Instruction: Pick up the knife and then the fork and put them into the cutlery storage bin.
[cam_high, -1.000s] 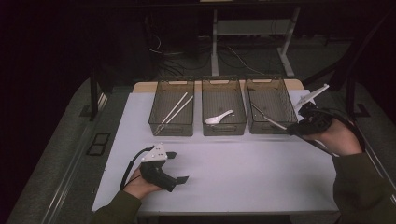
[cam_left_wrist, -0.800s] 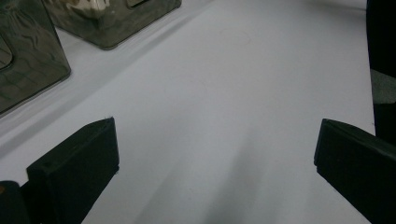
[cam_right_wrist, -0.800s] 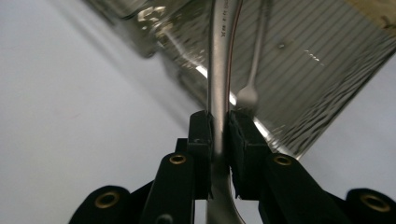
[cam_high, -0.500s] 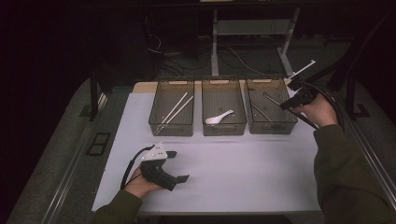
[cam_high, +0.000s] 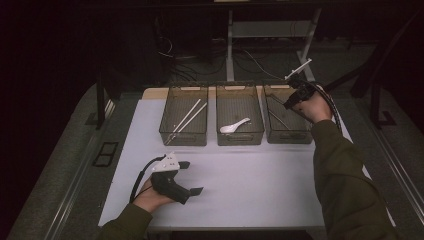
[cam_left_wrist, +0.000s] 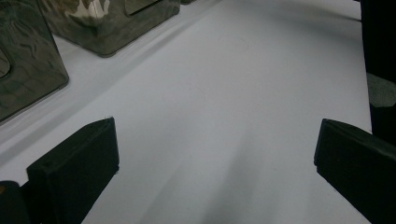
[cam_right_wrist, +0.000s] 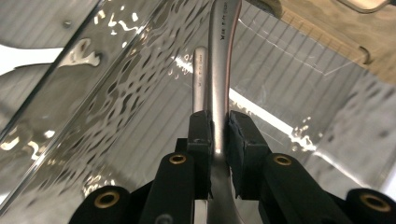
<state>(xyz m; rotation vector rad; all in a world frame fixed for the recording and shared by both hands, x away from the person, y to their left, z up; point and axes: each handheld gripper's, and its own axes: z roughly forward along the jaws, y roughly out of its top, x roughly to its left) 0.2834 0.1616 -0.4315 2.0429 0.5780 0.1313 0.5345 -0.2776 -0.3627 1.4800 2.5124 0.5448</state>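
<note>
My right gripper (cam_high: 291, 102) hangs over the far end of the right clear bin (cam_high: 290, 138), pointing down into it. In the right gripper view its jaws (cam_right_wrist: 219, 123) are shut on the handle of a metal utensil (cam_right_wrist: 220, 56). A pale slim end (cam_high: 300, 67) sticks up past the hand. A second metal utensil (cam_right_wrist: 200, 70) lies on the bin floor just beneath, also seen in the high view (cam_high: 277, 118). My left gripper (cam_high: 192, 177) rests on the white table near the front left, open, with bare tabletop between its jaws (cam_left_wrist: 217, 154).
A left bin (cam_high: 183, 142) holds two pale chopsticks (cam_high: 187, 117). A middle bin (cam_high: 240, 140) holds a white spoon (cam_high: 234, 127). The three bins stand in a row at the back of the white table (cam_high: 260, 185). Cables and a stand lie on the floor beyond.
My right hand has carried the metal utensil from beside the right bin's right side back and leftward, and slightly lower, over that bin's far end. The left gripper has stayed put.
</note>
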